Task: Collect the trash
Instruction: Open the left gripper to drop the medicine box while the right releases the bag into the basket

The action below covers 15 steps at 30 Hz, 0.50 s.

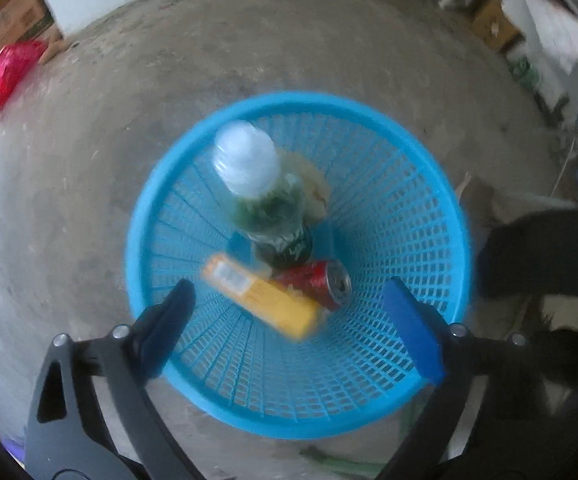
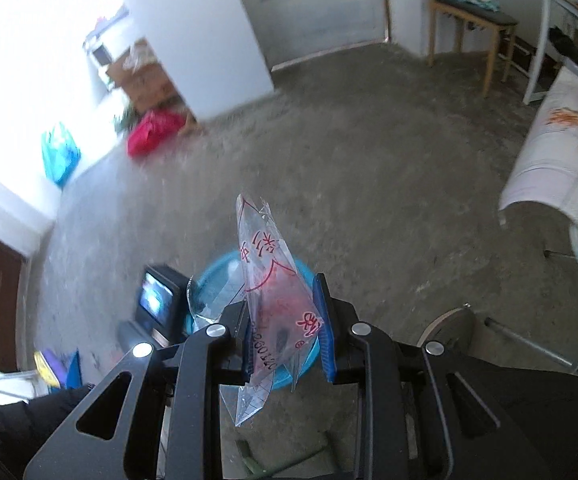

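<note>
A blue mesh basket [image 1: 389,208] stands on the concrete floor below my left gripper [image 1: 289,308]. My left gripper is open and empty above the basket's near rim. Inside the basket lie a clear bottle with a green label [image 1: 261,188], a red can [image 1: 317,282] and a blurred yellow carton [image 1: 265,298]. My right gripper [image 2: 285,328] is shut on a clear plastic wrapper with red print [image 2: 273,280], held above the floor. The basket's rim [image 2: 217,268] shows behind the wrapper in the right wrist view.
A red bag [image 1: 5,72] [image 2: 151,132] and cardboard boxes [image 1: 13,12] lie by the white wall. A wooden chair [image 2: 469,20], a cloth-covered table [image 2: 561,152] and a teal bag [image 2: 59,154] stand around the room. The other gripper's black body [image 2: 157,300] is beside the basket.
</note>
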{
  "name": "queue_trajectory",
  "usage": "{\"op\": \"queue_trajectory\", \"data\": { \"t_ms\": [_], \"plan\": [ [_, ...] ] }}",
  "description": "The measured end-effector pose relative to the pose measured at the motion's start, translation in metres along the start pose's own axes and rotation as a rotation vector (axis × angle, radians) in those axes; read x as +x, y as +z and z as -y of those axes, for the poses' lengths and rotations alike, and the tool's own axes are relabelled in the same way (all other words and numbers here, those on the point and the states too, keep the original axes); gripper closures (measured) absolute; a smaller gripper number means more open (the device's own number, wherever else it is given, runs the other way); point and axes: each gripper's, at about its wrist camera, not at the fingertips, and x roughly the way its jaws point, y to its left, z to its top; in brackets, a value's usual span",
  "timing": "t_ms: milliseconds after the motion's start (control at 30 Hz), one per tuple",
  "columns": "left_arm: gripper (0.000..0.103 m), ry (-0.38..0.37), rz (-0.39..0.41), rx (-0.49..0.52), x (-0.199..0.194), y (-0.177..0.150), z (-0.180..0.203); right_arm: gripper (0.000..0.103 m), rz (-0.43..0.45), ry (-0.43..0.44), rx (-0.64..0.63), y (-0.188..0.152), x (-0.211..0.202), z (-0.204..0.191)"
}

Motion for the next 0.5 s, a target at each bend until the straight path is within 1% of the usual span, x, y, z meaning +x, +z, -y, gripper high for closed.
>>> {"op": "queue_trajectory", "data": {
  "t_ms": [67,133,200,267,333,400,433,467,500],
  "plan": [
    [0.012,-0.002,0.042,-0.047,-0.013,-0.002,-0.018,0.078,-0.041,-0.013,-0.019,-0.003,0.016,-0.006],
    [0.012,0.002,0.093,-0.111,-0.027,-0.004,-0.039,0.078,-0.111,-0.023,-0.051,-0.005,0.041,-0.015],
    [0.012,0.012,0.128,-0.162,-0.041,-0.004,-0.056,0.078,-0.183,-0.006,-0.063,-0.007,0.067,-0.025],
    [0.012,0.022,0.155,-0.201,-0.054,-0.008,-0.068,0.078,-0.232,-0.019,-0.097,-0.009,0.090,-0.038],
    [0.012,0.032,0.173,-0.231,-0.061,-0.009,-0.079,0.077,-0.341,-0.001,-0.117,-0.016,0.122,-0.050],
    [0.012,0.036,0.185,-0.262,-0.065,-0.009,-0.086,0.075,-0.397,-0.030,-0.146,-0.024,0.148,-0.058],
    [0.012,0.038,0.189,-0.274,-0.066,-0.011,-0.088,0.070,-0.430,-0.024,-0.158,-0.029,0.161,-0.061],
    [0.012,0.038,0.190,-0.286,-0.068,-0.012,-0.091,0.058,-0.466,-0.006,-0.153,-0.034,0.173,-0.063],
    [0.012,0.038,0.188,-0.295,-0.068,-0.014,-0.094,0.051,-0.486,0.000,-0.144,-0.036,0.181,-0.061]
  ]
}}
